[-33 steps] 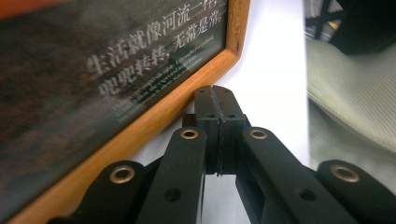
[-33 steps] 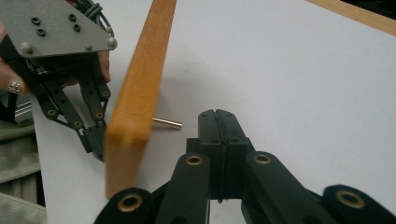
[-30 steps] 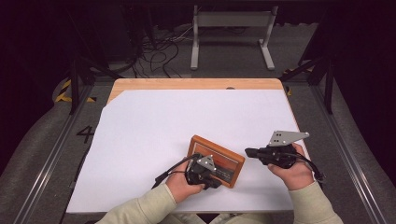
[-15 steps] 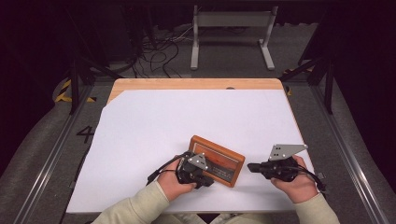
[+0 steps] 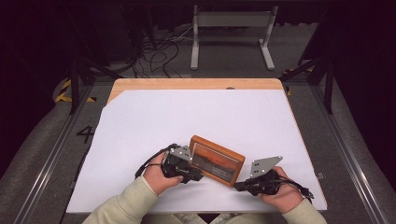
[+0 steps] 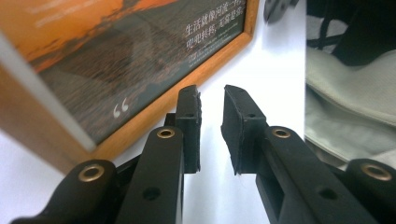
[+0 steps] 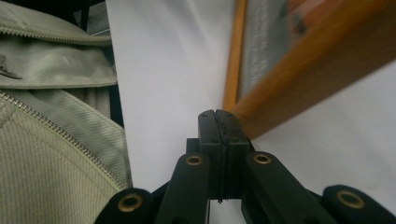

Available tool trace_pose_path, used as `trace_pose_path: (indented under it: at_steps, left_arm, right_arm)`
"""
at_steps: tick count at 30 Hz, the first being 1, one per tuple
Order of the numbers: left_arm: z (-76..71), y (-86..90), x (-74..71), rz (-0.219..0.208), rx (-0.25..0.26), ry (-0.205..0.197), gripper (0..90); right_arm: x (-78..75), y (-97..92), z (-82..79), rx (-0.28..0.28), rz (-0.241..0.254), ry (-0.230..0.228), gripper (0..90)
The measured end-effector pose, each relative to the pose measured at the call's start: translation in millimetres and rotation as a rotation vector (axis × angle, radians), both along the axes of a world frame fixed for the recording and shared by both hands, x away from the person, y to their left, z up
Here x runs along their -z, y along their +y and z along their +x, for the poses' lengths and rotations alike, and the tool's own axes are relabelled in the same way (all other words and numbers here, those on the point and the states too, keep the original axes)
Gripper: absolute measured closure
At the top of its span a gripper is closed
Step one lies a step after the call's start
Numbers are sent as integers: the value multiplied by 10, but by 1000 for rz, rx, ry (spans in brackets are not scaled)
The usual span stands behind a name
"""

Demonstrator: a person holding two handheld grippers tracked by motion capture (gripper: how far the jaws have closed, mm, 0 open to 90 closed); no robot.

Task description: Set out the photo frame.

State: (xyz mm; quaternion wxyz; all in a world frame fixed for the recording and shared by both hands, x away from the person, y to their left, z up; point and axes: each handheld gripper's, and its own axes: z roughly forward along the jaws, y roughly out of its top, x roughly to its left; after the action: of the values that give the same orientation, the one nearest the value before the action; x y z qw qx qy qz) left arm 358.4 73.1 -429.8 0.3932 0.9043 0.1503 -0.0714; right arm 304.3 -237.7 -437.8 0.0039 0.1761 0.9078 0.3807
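A wooden picture frame (image 5: 217,160) with an orange print lies at an angle on the white sheet near the table's front. My left gripper (image 5: 194,176) is at the frame's left end. In the left gripper view the frame (image 6: 116,60) sits just left of my left gripper (image 6: 211,95). Its jaws have just been opening and stand a little apart, with nothing between them. My right gripper (image 5: 239,186) points at the frame's near right corner. In the right gripper view my right gripper (image 7: 218,114) is shut and empty, its tips just short of the frame's wooden edge (image 7: 299,88).
A white sheet (image 5: 196,116) covers most of the wooden table (image 5: 187,84). The person's pale green sleeves (image 5: 126,205) come in over the front edge. Beyond the table stand a metal stand (image 5: 231,32) and loose cables (image 5: 159,46) on the floor.
My left gripper has slid left off the frame's top to its left end and its jaws have parted. My right gripper has dropped and come nearer, toward the frame's near right corner.
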Motion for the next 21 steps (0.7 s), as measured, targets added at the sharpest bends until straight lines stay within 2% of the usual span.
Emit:
trace_pose_path:
  at_steps: [8,13,21]
  left_arm:
    - [65,212,-22,-15,-51,5,733]
    - [75,326,0,-11,-75,8,731]
    - [63,458,68,9,-106,14,720]
  right_arm:
    - [91,94,11,-6,-43,-12,900]
    - [101,94,26,-15,-40,-15,900]
    - [120,41,107,41,-56,-58,900]
